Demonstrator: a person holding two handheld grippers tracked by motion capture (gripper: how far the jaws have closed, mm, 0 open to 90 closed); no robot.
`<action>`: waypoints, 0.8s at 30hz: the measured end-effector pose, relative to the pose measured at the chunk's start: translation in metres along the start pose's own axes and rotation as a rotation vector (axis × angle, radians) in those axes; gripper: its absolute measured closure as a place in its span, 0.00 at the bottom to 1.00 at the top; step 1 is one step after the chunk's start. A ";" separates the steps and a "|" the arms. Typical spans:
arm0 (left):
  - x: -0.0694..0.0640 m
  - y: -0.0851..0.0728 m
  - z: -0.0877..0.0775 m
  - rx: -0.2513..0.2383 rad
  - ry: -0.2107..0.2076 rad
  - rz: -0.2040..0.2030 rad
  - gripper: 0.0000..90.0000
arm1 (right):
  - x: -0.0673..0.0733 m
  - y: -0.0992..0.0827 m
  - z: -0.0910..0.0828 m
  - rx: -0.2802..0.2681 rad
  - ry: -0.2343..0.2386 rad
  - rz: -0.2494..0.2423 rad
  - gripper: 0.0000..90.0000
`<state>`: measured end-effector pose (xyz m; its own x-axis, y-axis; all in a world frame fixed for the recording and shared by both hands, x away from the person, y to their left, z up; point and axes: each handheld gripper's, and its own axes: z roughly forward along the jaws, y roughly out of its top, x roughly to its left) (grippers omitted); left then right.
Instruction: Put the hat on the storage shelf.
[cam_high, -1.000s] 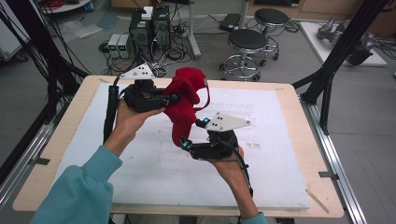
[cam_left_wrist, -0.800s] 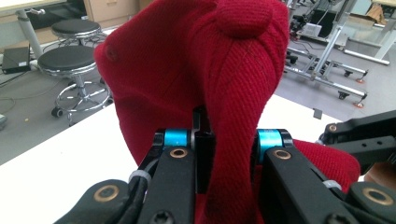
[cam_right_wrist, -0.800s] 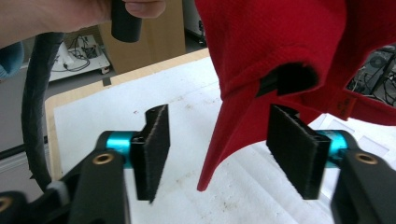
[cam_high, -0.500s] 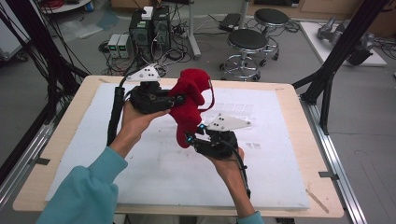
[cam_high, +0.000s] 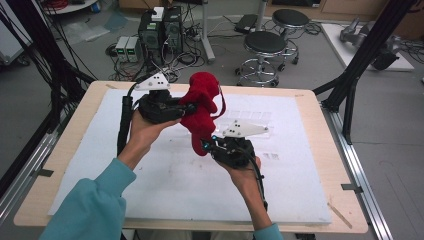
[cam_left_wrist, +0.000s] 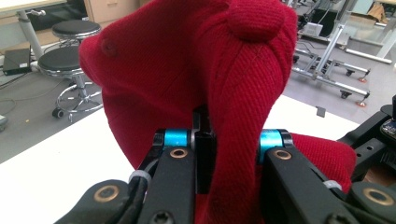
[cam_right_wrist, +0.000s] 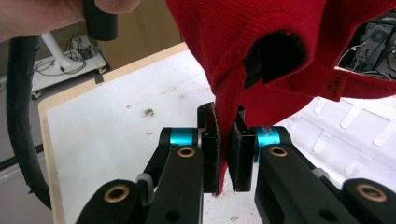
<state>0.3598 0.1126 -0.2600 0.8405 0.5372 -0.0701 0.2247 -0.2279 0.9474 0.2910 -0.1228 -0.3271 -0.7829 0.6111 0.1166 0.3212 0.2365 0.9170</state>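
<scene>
i hold the red knit garment (cam_high: 201, 107) up off the white surface (cam_high: 310, 165), stretched between my two hands. my right gripper (cam_high: 206, 145) has its fingers (cam_right_wrist: 211, 144) closed almost fully on a thin edge of the cloth near an opening, and the rest hangs above and beyond them. my left gripper (cam_high: 182, 106) is buried in the upper bunch; folds drape over and between its fingers (cam_left_wrist: 203, 154), which look closed on cloth. i judge this to be mid-unfolding: next i should draw my hands apart to spread the garment, keeping both pinches firm.
</scene>
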 end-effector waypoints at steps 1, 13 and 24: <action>0.000 0.000 0.000 0.000 0.000 0.000 0.91 | 0.000 0.000 0.000 -0.003 -0.003 0.001 0.95; 0.009 -0.002 -0.008 -0.010 0.035 -0.031 0.32 | -0.004 0.001 -0.003 -0.015 -0.022 0.001 0.95; 0.023 -0.009 -0.026 -0.035 0.015 -0.023 0.15 | -0.015 0.002 -0.008 -0.050 -0.045 0.025 0.95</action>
<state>0.3644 0.1486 -0.2615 0.8279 0.5539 -0.0880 0.2265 -0.1868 0.9559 0.2993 -0.1377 -0.3240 -0.7495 0.6504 0.1234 0.3123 0.1831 0.9322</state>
